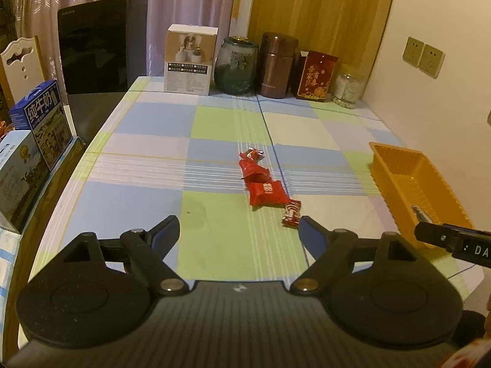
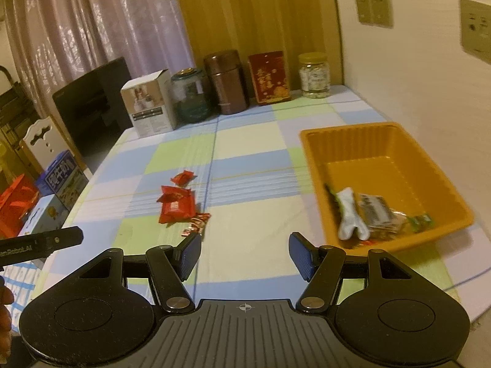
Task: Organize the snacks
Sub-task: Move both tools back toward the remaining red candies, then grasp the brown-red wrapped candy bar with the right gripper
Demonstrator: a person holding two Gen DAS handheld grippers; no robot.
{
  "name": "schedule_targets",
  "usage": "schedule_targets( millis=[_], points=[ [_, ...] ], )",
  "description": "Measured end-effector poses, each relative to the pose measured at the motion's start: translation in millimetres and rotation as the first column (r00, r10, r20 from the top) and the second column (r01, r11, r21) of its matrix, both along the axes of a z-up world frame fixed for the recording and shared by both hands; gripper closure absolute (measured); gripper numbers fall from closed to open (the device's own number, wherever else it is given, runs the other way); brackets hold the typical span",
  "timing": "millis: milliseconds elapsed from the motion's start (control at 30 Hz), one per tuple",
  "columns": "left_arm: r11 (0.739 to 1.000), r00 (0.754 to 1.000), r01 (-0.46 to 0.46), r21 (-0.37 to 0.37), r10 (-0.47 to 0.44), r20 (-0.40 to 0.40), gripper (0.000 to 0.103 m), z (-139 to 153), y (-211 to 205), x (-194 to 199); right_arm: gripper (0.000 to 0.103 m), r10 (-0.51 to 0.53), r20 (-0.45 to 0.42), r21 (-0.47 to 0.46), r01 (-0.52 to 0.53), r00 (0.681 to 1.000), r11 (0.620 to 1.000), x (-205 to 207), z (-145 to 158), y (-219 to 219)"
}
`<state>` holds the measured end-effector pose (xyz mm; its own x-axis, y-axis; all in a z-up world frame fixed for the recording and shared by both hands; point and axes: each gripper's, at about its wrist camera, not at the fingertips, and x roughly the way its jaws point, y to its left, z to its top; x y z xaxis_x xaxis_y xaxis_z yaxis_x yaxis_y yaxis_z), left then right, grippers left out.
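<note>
Several red snack packets (image 1: 260,181) lie in a row on the checked tablecloth; they also show in the right wrist view (image 2: 178,204). An orange tray (image 1: 396,165) stands at the right; in the right wrist view the tray (image 2: 316,165) holds a white packet (image 2: 349,214) and a clear wrapped snack (image 2: 380,211). My left gripper (image 1: 239,230) is open and empty, just short of the nearest red packet (image 1: 291,213). My right gripper (image 2: 245,256) is open and empty, between the red packets and the tray.
At the table's far edge stand a white box (image 1: 190,58), a dark glass jar (image 1: 236,64), a brown canister (image 1: 277,64), a red box (image 1: 316,76) and a small jar (image 1: 348,87). Milk cartons (image 1: 40,119) and a black panel (image 1: 98,46) are at the left.
</note>
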<state>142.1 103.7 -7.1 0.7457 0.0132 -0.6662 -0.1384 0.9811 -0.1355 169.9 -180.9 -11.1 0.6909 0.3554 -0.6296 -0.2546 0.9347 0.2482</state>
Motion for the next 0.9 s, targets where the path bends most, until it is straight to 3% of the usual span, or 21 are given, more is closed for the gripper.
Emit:
schedule_targets(
  millis=[433, 667, 900],
  points=[
    [0.999, 0.998, 0.041, 0.015, -0.040, -0.045, 0.020, -32.5, 19.1, 57.2, 0.041, 0.062, -0.034, 0.004, -0.062, 0.997, 0.998, 57.0, -47.8, 57.6],
    [0.999, 0.997, 0.046, 0.013, -0.045, -0.066, 0.020, -52.6, 28.2, 82.8, 0.056, 0.110, -0.059, -0.001, -0.110, 0.992, 0.994, 83.7, -75.7, 86.7],
    [0.999, 0.995, 0.046, -0.006, -0.046, -0.089, 0.020, -76.1, 35.3, 99.7, 0.061, 0.149, -0.083, -0.023, -0.151, 0.985, 0.988, 100.2, -101.6, 110.8]
  ],
)
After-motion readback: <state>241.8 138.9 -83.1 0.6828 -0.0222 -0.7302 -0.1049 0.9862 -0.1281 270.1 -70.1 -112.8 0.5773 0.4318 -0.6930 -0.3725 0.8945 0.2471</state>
